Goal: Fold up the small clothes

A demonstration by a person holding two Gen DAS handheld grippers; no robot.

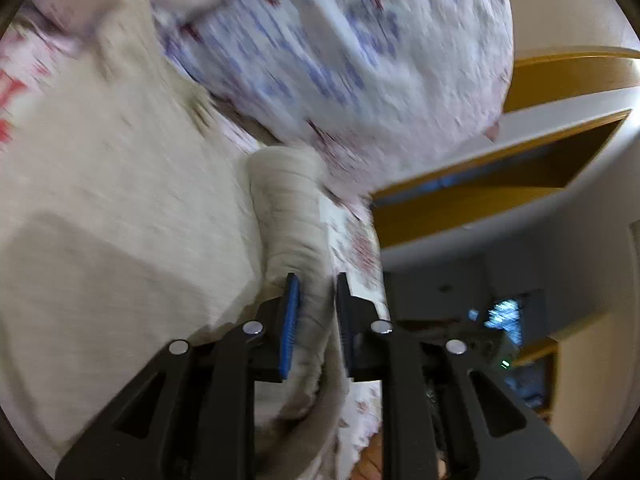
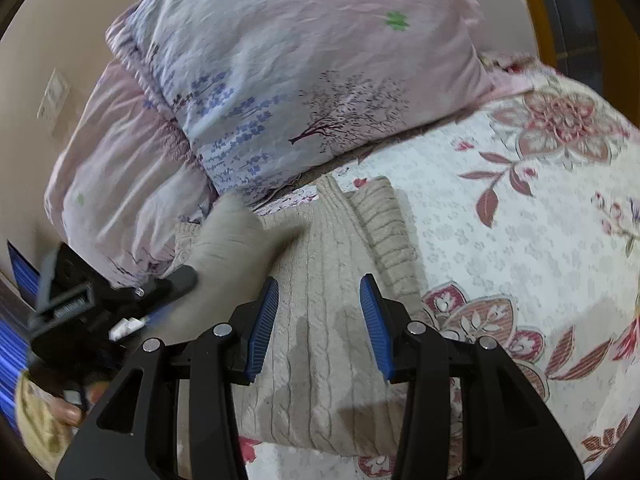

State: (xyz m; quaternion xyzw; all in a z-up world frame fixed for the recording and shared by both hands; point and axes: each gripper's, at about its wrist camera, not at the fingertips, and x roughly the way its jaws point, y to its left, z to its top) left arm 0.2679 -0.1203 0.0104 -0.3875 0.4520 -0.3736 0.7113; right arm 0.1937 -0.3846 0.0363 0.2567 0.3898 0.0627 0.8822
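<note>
A small beige cable-knit sweater [image 2: 320,320] lies on the floral bedspread [image 2: 500,240], partly folded, one ribbed cuff [image 2: 384,216] pointing up toward the pillows. My left gripper [image 1: 316,292] is shut on the sweater's other sleeve [image 1: 292,216] and holds it lifted; in the right wrist view it [image 2: 176,280] is at the left with the sleeve draped from it. My right gripper [image 2: 320,300] is open and empty, hovering just above the sweater's body.
Two pink printed pillows [image 2: 280,80] lie stacked behind the sweater. A wall with a light switch [image 2: 54,96] is at the left. A wooden bed frame [image 1: 560,76] and room furniture [image 1: 520,320] show at the right of the left wrist view.
</note>
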